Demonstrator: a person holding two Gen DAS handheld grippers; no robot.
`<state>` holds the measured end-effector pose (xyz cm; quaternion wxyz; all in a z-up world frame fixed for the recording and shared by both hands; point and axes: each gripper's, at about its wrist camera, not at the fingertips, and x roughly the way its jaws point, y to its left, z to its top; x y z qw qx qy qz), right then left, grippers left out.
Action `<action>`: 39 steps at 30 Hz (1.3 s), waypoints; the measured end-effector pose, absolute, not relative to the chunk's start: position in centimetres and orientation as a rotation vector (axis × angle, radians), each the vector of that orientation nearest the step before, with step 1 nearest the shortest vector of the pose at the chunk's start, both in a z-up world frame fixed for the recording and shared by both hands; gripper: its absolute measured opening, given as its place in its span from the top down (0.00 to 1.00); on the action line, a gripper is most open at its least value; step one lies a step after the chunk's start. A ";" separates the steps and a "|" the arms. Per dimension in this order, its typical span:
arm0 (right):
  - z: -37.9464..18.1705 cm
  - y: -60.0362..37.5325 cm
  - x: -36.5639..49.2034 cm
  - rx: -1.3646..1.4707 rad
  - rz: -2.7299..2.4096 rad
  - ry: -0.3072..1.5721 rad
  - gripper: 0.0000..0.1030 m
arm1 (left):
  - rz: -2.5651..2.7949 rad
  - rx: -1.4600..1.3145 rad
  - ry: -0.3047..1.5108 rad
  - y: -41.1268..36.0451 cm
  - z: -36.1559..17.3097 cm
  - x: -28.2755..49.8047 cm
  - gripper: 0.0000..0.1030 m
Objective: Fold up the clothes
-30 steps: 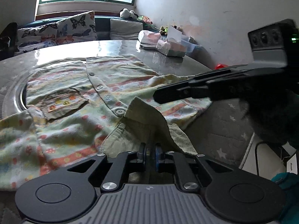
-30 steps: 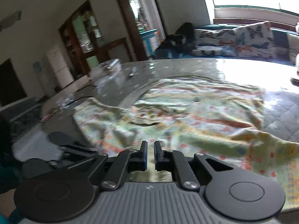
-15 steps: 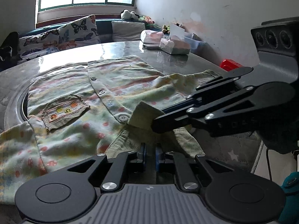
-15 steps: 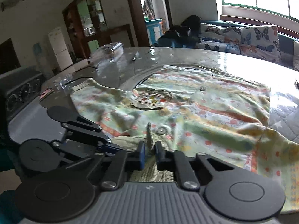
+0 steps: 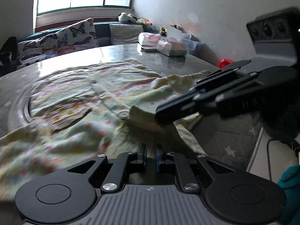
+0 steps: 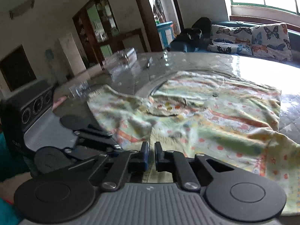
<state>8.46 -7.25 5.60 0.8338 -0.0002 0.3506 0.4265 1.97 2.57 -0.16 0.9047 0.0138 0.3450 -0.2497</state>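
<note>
A pale green child's shirt with orange and yellow print, buttons and a chest pocket lies spread on the round table; it also shows in the right wrist view. My left gripper is shut on the shirt's ribbed collar at the near edge. My right gripper is shut on the collar too, and it shows in the left wrist view, reaching in from the right and pinching a raised fold. Both hold the collar lifted off the table.
The glossy round table carries tissue packs and boxes at the far right. Clear plastic bottles lie at its other side. A sofa with butterfly cushions stands behind. A red object sits beyond the table's right edge.
Both grippers have pulled the collar up and toward the near edge. The shirt has shifted and rumpled, now blurred with motion. The right gripper has risen slightly in the left wrist view.
</note>
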 end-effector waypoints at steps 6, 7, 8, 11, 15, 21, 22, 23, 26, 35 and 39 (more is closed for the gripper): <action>4.8 -6.7 9.3 -0.039 0.865 0.747 0.90 | -0.399 -0.008 0.662 6.1 1.6 0.7 0.87; 4.3 -6.3 9.4 -0.067 0.853 0.752 0.90 | -0.378 -0.016 0.655 6.5 1.9 0.8 0.87; 3.9 -5.8 9.4 -0.097 0.847 0.760 0.90 | -0.363 -0.025 0.647 6.8 2.1 0.9 0.87; 2.4 -4.5 9.1 -0.182 0.840 0.786 0.90 | -0.366 -0.049 0.618 6.5 2.7 1.7 0.87; 1.8 -3.6 8.0 -0.278 0.851 0.754 0.83 | -0.423 -0.059 0.600 4.8 3.0 3.0 0.87; 2.4 -4.7 7.4 -0.265 0.832 0.743 0.82 | -0.463 -0.074 0.664 2.4 0.8 5.4 0.87; 2.3 -4.9 7.3 -0.262 0.831 0.752 0.82 | -0.461 -0.072 0.679 2.3 0.3 5.7 0.87; 2.2 -5.2 7.3 -0.256 0.831 0.759 0.81 | -0.459 -0.070 0.695 2.2 -0.2 5.9 0.87; 2.3 -6.1 7.1 -0.230 0.828 0.761 0.77 | -0.449 -0.076 0.730 2.3 -1.3 5.9 0.87; 3.5 -12.4 8.2 -0.082 0.638 0.721 0.66 | -0.453 -0.053 0.729 1.9 -1.0 5.5 0.81; 2.4 -16.0 9.1 -0.036 0.508 0.744 0.66 | -0.455 -0.035 0.731 1.7 -0.9 5.4 0.81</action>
